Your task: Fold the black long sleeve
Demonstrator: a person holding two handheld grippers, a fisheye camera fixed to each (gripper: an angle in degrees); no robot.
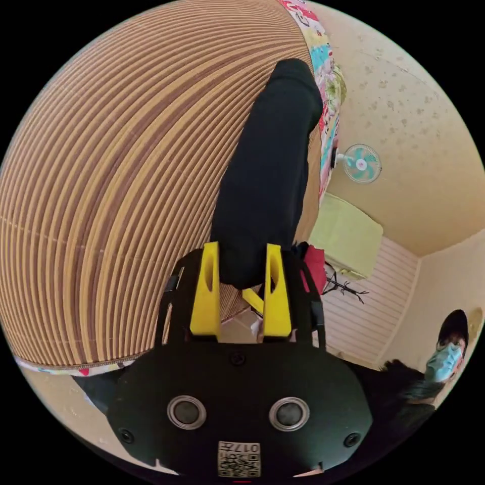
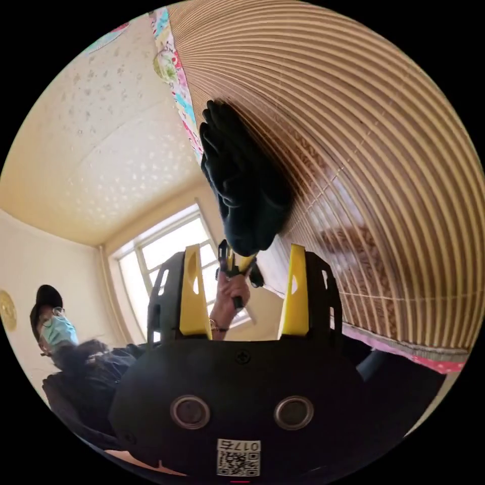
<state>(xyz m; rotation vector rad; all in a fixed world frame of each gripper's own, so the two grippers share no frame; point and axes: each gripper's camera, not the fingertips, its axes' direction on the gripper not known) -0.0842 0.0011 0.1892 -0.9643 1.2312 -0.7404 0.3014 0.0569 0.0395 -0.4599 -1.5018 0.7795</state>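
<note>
Two grippers, one garment, one striped bamboo mat (image 1: 116, 192). Left gripper (image 1: 241, 283), in the left gripper view: its two yellow jaws stand close together and press on the lower end of the black long sleeve (image 1: 265, 182), which runs as a single smooth dark band across the mat toward the mat's patterned fabric border (image 1: 326, 96). Right gripper (image 2: 242, 290), in the right gripper view: jaws spread wide, nothing between them; the garment appears beyond as a bunched, creased black mass lying against the mat, with the other gripper at its near end. One wall fan (image 1: 361, 163); one window (image 2: 166, 252); one person (image 2: 55, 328) wearing a mask.
</note>
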